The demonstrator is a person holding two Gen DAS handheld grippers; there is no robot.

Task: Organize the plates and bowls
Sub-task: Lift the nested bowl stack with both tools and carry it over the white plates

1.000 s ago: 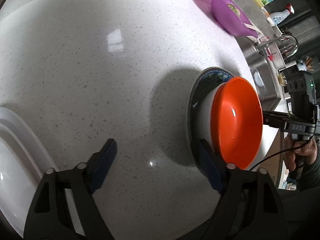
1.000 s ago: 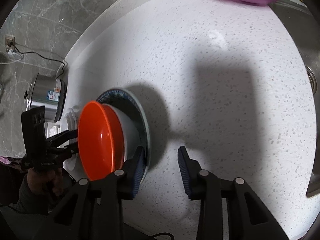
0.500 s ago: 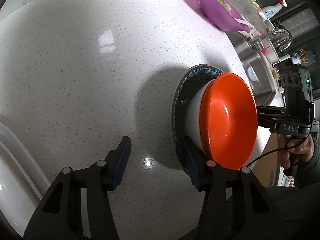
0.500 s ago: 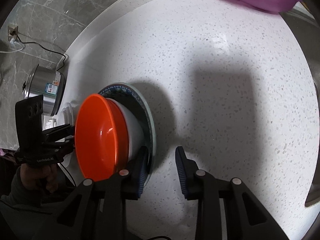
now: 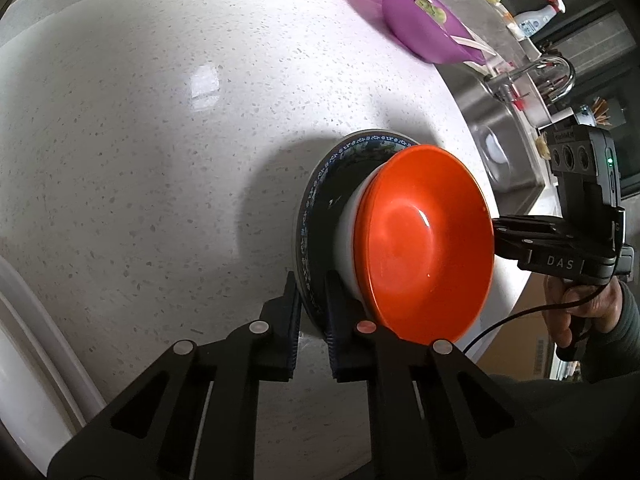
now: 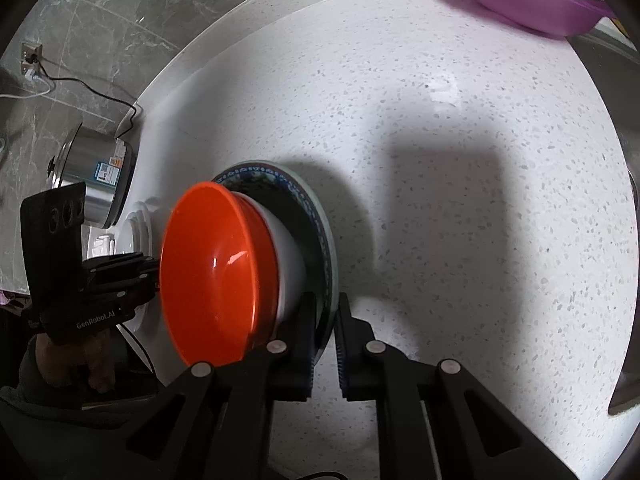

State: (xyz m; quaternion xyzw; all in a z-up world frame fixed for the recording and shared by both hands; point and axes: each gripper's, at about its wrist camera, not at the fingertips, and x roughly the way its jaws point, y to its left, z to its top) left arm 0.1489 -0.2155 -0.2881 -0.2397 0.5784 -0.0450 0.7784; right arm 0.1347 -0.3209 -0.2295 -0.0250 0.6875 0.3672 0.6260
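Observation:
A plate with a blue patterned rim lies on the white speckled counter. On it stands a white bowl with an orange bowl nested inside. My left gripper is closing on the plate's near rim, one pad under it and one on top. In the right wrist view my right gripper is closing the same way on the opposite rim of the plate, beside the orange bowl. The pads of both grippers press the rim. The stack hides the far fingertips in each view.
A purple basin sits at the counter's back. The steel sink and faucet are to its right, with bottles behind. A white tray lies at the left edge. A steel cooker stands by the wall.
Both grippers have closed from wide open onto the plate's rim. The left gripper also slid toward the plate. The stack of bowls has stayed where it was.

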